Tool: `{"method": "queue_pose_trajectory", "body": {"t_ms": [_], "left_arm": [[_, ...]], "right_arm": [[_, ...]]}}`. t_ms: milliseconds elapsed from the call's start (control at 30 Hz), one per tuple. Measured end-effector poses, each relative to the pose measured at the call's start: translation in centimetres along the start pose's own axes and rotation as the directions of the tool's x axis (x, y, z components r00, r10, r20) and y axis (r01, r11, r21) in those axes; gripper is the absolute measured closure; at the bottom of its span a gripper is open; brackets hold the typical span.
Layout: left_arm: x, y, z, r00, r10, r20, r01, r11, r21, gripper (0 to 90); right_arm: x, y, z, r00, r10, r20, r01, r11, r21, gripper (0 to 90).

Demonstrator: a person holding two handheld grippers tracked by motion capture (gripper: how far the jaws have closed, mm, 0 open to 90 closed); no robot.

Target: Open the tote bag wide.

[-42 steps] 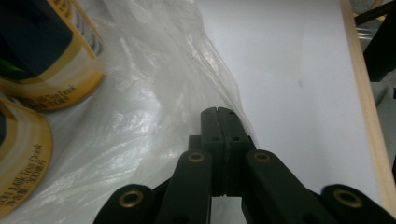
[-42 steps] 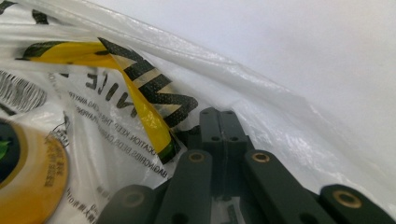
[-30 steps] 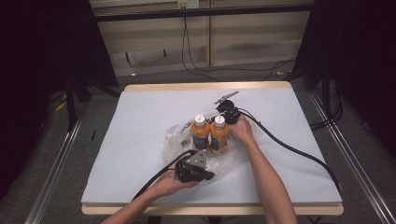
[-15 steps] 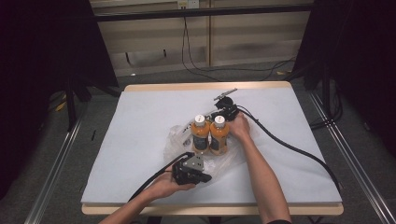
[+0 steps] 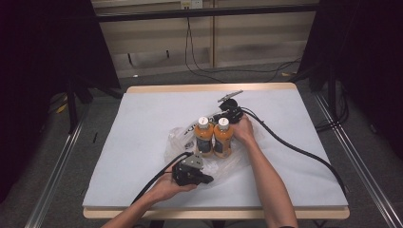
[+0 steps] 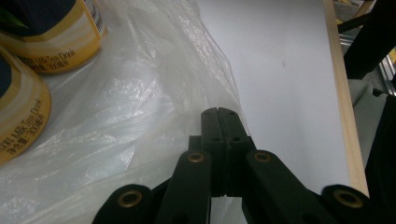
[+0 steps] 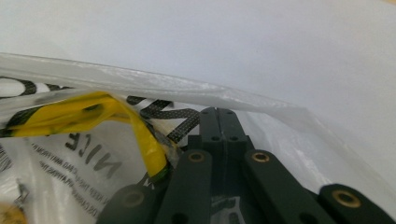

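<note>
Two orange milk-tea bottles [image 5: 204, 137] [image 5: 223, 138] with white caps stand side by side on a crumpled clear plastic bag [image 5: 179, 142] at the table's middle. My left gripper [image 5: 208, 179] lies low in front of the bottles. Its jaws are shut, and the tips [image 6: 218, 111] rest on the bag's [image 6: 140, 107] edge; I see no film between them. One bottle [image 6: 56, 37] stands to their left. My right gripper [image 5: 223, 115] is behind the bottles. It is shut, with its tips [image 7: 218, 111] against the bag's folded rim [image 7: 154, 86], and film lies on both sides of the jaws.
The white table top [image 5: 142, 114] has a wooden edge [image 5: 209, 88]. A small metal clip [image 5: 230, 97] lies behind the right gripper. A thick black cable [image 5: 294, 149] runs off to the right, and another [image 5: 152, 183] trails toward the front edge. A yellow strip [image 7: 116, 116] and black print show through the bag.
</note>
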State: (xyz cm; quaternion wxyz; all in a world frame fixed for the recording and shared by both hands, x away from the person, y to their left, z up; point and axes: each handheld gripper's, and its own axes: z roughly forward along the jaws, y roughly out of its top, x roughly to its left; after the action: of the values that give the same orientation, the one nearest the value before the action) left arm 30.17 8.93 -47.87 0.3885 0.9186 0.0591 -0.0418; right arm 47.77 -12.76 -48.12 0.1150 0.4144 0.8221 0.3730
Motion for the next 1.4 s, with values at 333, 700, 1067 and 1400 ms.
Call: {"method": "queue_pose_trajectory", "body": {"t_ms": [333,700,1067,1400], "left_arm": [[0.1,0.4,-1.6,0.9992,-0.032,-0.026,0.028,0.9902,-0.137,75.7],[0.3,0.5,-2.9,0.9876,-0.066,-0.142,0.037,0.9792,-0.199,49.9],[0.3,0.6,-5.0,0.9686,-0.101,-0.227,0.044,0.9684,-0.245,25.1],[0.0,-0.7,-7.7,0.9525,-0.174,-0.25,0.101,0.9547,-0.28,9.9]], "right_arm": [[0.3,-0.1,-4.3,0.9998,-0.012,-0.018,0.011,0.995,-0.1,90.0],[0.6,-1.6,-9.4,0.9995,-0.03,-0.009,0.028,0.982,-0.188,77.4],[1.5,-5.3,-14.8,0.9994,-0.033,-0.004,0.031,0.964,-0.265,47.6],[2.9,-9.3,-19.1,0.9998,-0.016,0.013,0.019,0.957,-0.29,24.5]]}}
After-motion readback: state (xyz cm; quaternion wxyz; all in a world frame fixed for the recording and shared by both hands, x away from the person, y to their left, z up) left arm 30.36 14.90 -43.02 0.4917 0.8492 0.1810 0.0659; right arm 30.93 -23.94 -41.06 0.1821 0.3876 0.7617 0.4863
